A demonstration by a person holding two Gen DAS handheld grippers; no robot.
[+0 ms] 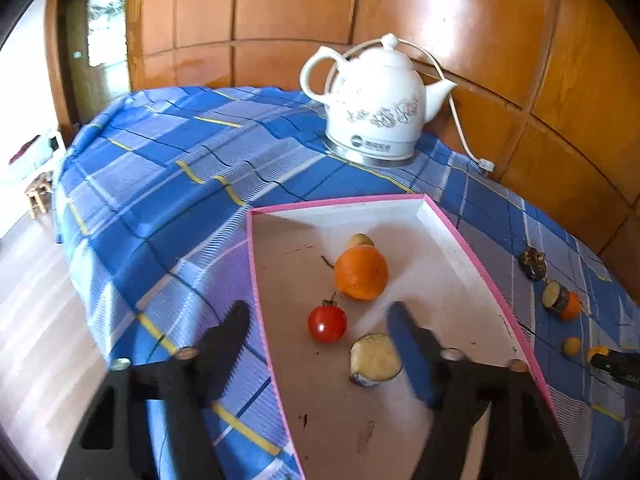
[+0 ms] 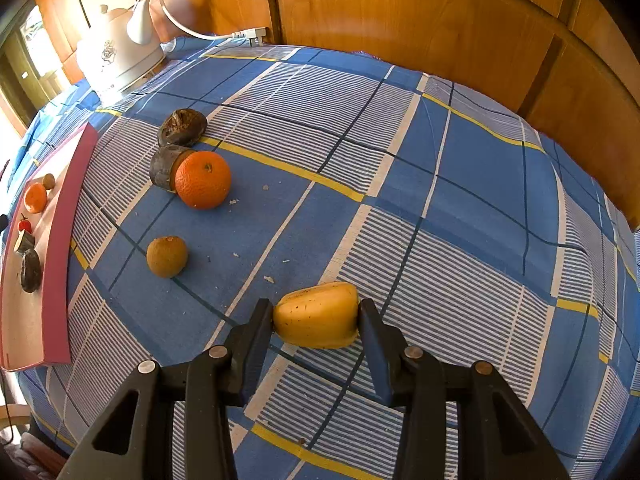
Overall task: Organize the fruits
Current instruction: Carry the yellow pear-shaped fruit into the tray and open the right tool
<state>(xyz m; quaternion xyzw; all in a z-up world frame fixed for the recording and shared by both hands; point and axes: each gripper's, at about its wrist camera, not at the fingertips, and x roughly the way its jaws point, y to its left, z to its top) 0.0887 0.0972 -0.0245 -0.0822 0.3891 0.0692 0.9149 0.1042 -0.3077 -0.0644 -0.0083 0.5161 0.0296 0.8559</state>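
Two grippers are mine: my left gripper (image 1: 316, 344) hangs released, jaws spread over the near end of the pink tray (image 1: 256, 280), where a tomato (image 1: 327, 323), an orange (image 1: 361, 272) and a cut slice (image 1: 375, 358) lie loose; my right gripper (image 2: 318, 316) clenches a yellow fruit piece (image 2: 316, 315) above the blue checked cloth (image 2: 460, 208)

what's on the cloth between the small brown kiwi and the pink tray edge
Nothing: in the right wrist view, only bare blue checked tablecloth lies between the small brown kiwi and the pink-rimmed tray.
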